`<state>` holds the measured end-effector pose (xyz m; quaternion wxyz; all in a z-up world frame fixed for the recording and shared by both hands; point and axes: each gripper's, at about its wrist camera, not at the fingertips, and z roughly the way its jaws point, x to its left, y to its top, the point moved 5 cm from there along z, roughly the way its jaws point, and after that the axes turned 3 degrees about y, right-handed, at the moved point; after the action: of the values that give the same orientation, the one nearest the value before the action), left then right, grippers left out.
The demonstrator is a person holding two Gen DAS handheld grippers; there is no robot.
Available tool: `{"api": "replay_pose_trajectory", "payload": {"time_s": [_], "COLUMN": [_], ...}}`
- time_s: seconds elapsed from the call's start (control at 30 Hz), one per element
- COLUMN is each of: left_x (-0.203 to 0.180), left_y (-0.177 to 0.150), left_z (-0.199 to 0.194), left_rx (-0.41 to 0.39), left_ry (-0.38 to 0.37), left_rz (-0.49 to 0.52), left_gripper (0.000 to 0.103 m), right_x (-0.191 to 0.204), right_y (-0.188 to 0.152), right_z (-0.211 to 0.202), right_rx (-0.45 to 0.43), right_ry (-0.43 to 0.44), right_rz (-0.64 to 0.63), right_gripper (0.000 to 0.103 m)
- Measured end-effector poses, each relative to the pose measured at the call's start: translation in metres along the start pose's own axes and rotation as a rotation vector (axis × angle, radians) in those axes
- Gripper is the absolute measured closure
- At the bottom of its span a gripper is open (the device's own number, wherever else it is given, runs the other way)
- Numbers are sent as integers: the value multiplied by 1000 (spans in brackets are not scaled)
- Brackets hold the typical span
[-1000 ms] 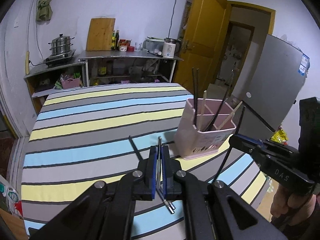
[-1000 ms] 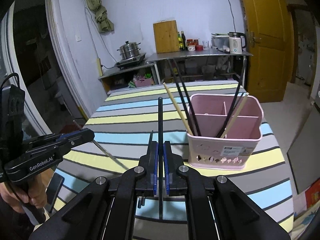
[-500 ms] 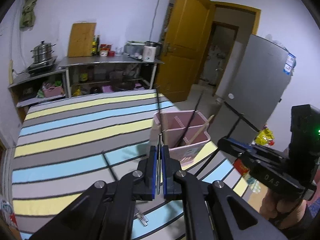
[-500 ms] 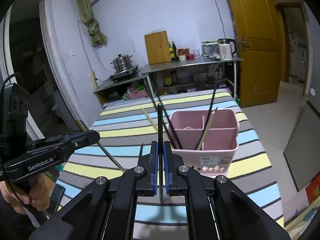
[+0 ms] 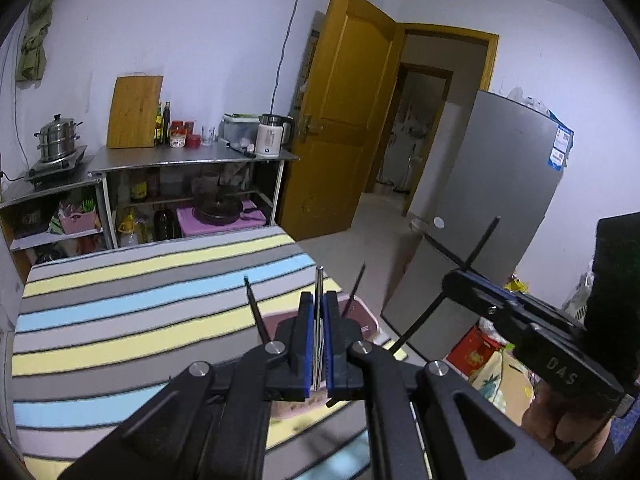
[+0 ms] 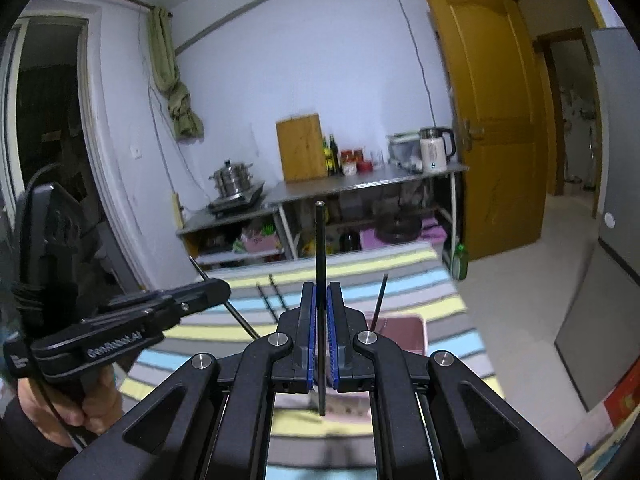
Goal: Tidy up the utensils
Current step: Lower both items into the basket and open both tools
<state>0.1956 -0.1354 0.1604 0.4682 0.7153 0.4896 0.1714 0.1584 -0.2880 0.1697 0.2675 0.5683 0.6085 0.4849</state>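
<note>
- left gripper (image 5: 319,334) has its jaws pinched nearly together on a thin metal chopstick (image 5: 319,300), which pokes up past the blue pads (image 5: 306,344) and runs down between them
- right gripper (image 6: 321,334) is doing the same thing, jaws squeezed on a black chopstick (image 6: 320,248) standing pretty much upright, top end well above the fingers and bottom end hanging out below them
- pink holder (image 5: 370,320) sits on the striped table (image 5: 120,320) right under the left gripper, mostly hidden behind it; in the right view the holder (image 6: 404,332) peeks out just right of the fingers
- a couple of black chopsticks (image 5: 256,308) are already standing in the holder, leaning outward; from the right view 1 more (image 6: 379,300) leans up out of it
- from the left view the right gripper (image 5: 460,280) shows up off to the right with its black stick crossing through it at a slant
- from the right view the left gripper (image 6: 218,292) is over on the left, held in a hand (image 6: 84,408), with its stick angled down toward the table
- can't tell which compartment anything is in, the grippers block it
- background: steel shelf (image 5: 192,158) with a kettle (image 5: 272,140), cutting board (image 5: 134,112), a pot (image 5: 58,140), yellow door (image 5: 344,112) and a grey fridge (image 5: 492,208)
</note>
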Motion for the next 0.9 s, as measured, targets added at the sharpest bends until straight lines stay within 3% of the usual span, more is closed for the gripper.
{"api": "replay_pose_trajectory", "payload": {"time_s": [0.27, 0.5, 0.9], "left_x": [1, 7, 8], "left_y": [2, -18, -37], "left_z": [29, 61, 77], "left_rx": [11, 77, 129], "left_ry": [19, 36, 53], "left_rz": [10, 16, 43], "left_gripper": [98, 98, 98], "right_x": [-13, -25, -37], "right_y": [19, -6, -39], "right_z": [21, 52, 79], "right_rx": [-30, 39, 156], "right_ry": [-22, -29, -32], "right_rz": [-2, 20, 38], "right_gripper": [98, 98, 97]}}
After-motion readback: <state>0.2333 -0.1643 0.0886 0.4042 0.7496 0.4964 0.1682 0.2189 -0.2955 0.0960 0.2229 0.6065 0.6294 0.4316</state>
